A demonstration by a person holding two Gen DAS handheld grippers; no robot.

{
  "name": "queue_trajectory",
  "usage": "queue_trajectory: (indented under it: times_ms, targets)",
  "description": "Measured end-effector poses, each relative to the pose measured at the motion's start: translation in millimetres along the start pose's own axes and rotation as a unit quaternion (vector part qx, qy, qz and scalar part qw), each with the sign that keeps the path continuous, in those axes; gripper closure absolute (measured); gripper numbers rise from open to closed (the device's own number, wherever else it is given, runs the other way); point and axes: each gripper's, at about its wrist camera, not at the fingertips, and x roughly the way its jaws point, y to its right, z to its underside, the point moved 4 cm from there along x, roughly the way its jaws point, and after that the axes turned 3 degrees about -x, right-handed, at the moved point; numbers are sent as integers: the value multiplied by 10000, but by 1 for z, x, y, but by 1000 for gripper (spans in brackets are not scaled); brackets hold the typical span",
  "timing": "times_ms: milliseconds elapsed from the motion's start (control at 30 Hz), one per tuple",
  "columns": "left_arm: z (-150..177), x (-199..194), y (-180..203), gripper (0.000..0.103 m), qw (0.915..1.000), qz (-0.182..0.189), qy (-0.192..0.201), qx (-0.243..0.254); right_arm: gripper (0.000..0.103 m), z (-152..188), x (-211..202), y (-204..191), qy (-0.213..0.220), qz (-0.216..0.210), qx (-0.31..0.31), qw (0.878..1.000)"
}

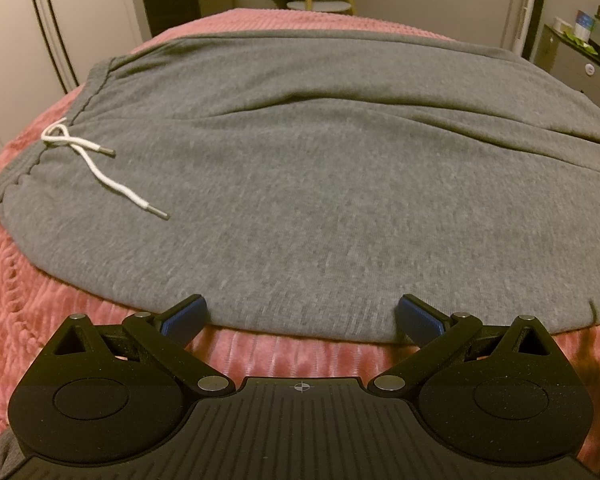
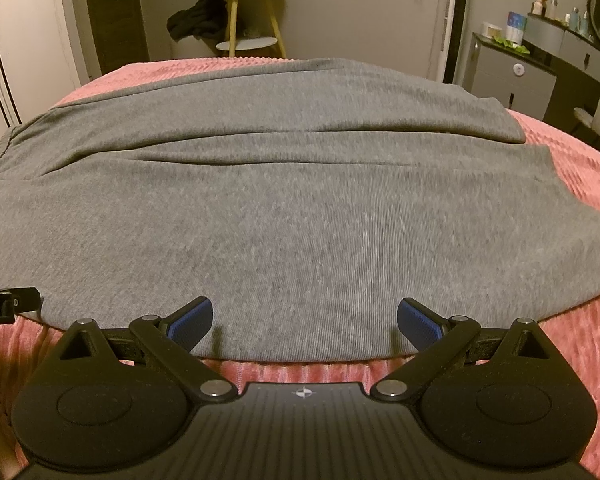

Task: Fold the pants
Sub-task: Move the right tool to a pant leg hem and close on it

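Grey sweatpants (image 1: 320,168) lie flat across a pink bedspread (image 1: 40,300), waistband at the left with a white drawstring (image 1: 96,164), legs running right. My left gripper (image 1: 302,316) is open, its blue-padded fingers (image 1: 184,318) straddling the pants' near edge. In the right wrist view the pants (image 2: 300,208) fill the middle, with the leg ends at the right. My right gripper (image 2: 304,318) is open over the near edge, fingertips (image 2: 418,322) resting at the fabric. The left gripper's side (image 2: 4,304) shows at the far left.
The pink bedspread (image 2: 580,184) extends around the pants. Beyond the bed stand a small round side table (image 2: 246,12) with dark clothing draped on it, a grey dresser (image 2: 516,76) with bottles at the right, and white wardrobe doors (image 1: 28,32) at the left.
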Motion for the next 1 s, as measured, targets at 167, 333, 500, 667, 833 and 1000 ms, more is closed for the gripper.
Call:
queue_trajectory:
  times_ms: [167, 333, 500, 667, 833, 1000]
  targets:
    - [-1, 0, 0, 0, 10000, -5, -3, -3, 4, 0, 3, 2, -63, -4, 62, 10000]
    - [-6, -2, -1, 0, 10000, -70, -3, -38, 4, -2, 9, 8, -209, -47, 266, 9994]
    - [-31, -8, -6, 0, 9989, -290, 364, -35, 4, -4, 35, 32, -792, 38, 1027, 9915]
    - [-80, -1, -24, 0, 9947, -507, 736, -517, 4, 2, 58, 52, -1179, -162, 1742, 9775]
    - [-117, 23, -48, 0, 9834, -1096, 976, -1070, 4, -2, 66, 51, -1506, -165, 1722, 9733]
    - [-118, 65, -73, 0, 9778, -1684, 707, -1028, 7, -49, 57, 66, -1368, -650, 2039, 9672]
